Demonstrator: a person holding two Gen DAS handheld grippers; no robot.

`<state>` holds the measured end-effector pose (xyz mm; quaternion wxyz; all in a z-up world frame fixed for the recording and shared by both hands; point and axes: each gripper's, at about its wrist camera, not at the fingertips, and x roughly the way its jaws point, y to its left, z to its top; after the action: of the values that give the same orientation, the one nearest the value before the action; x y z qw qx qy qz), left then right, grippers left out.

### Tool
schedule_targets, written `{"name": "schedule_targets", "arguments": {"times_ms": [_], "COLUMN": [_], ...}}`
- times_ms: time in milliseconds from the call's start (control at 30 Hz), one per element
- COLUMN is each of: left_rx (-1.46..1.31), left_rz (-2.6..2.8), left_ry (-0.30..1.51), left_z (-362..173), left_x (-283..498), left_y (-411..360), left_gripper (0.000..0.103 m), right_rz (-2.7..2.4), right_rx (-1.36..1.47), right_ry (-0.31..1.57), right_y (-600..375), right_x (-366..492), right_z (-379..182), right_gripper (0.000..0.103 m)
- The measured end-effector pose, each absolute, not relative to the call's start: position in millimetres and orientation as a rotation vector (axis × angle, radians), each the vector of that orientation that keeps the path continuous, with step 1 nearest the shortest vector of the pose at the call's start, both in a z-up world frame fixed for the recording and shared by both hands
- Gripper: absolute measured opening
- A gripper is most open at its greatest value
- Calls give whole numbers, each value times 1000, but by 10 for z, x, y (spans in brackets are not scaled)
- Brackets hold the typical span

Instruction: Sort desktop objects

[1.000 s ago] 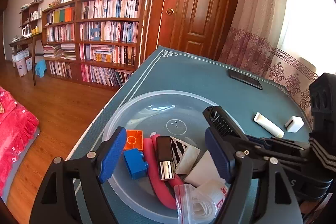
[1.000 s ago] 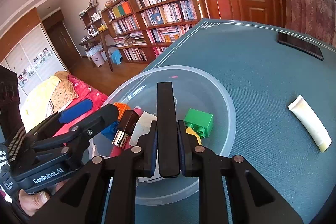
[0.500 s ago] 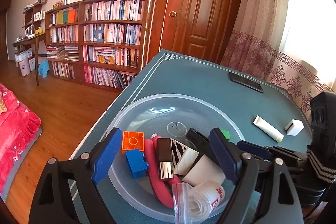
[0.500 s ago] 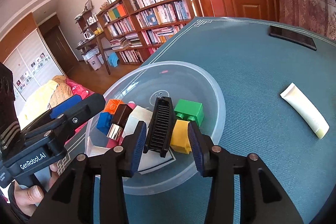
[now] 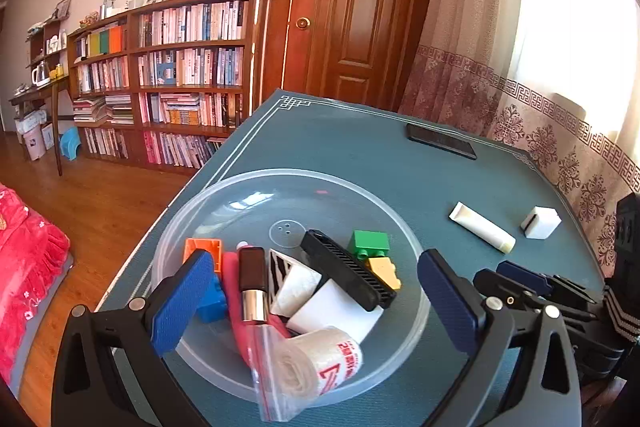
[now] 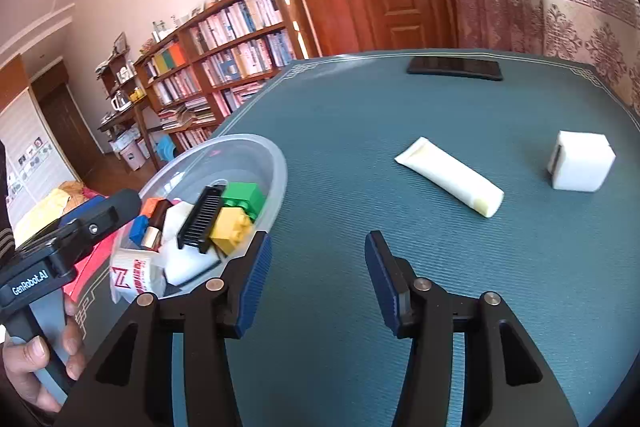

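Note:
A clear plastic bowl (image 5: pixel 224 187) (image 6: pixel 276 163) on the teal table holds a black comb (image 5: pixel 348 275) (image 6: pixel 200 221), green brick (image 5: pixel 370 245), yellow brick (image 5: pixel 386 271), orange brick (image 5: pixel 204 251), a lipstick (image 5: pixel 252 283), white pieces and a bagged roll (image 5: pixel 316 367). My left gripper (image 5: pixel 316 303) hovers open over the bowl's near side, nothing between its fingers. My right gripper (image 6: pixel 316 279) is open above bare table, right of the bowl. A white tube (image 6: pixel 452 177) (image 5: pixel 482 227) and a white block (image 6: pixel 582 167) (image 5: pixel 540 223) lie on the table beyond it.
A black phone (image 6: pixel 454 69) (image 5: pixel 440 141) lies near the table's far edge. A bookshelf (image 5: pixel 176 79), a wooden door (image 5: pixel 356 7) and a patterned curtain (image 5: pixel 520 115) stand behind. A hand (image 6: pixel 36 363) holds the left gripper's handle. The table edge drops to a wooden floor on the left.
My right gripper opened and let the black comb go into the bowl, then drew back and swung right toward the tube and block. The left gripper rose slightly.

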<state>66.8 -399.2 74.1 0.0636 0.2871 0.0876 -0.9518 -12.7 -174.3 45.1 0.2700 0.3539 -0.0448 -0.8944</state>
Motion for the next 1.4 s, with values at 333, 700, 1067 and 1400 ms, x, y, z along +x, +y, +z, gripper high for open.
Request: {"name": "schedule_targets", "arguments": {"times_ms": [333,700,1067,1400], "left_rx": [927,1046,1087,1114], "left_rz": [-2951,-3003,-3015,-2993], "left_ry": [133,45,-33,-27], "left_z": [787,688,641,573], "left_x": [595,425,345,263], "left_y": [-3374,-2720,-2471,-2456], "left_gripper": [102,102,102,102], "right_rz": [-2587,-2697,-2701,-2704], "right_rx": [1046,1116,1132,1139], "right_ry": [-260,-394,-376,-377], "right_y": [-867,-240,-217,-195], "right_x": [-224,-318,-322,-319], "right_z": [333,204,186,194], "right_gripper": [64,64,64,64]}}
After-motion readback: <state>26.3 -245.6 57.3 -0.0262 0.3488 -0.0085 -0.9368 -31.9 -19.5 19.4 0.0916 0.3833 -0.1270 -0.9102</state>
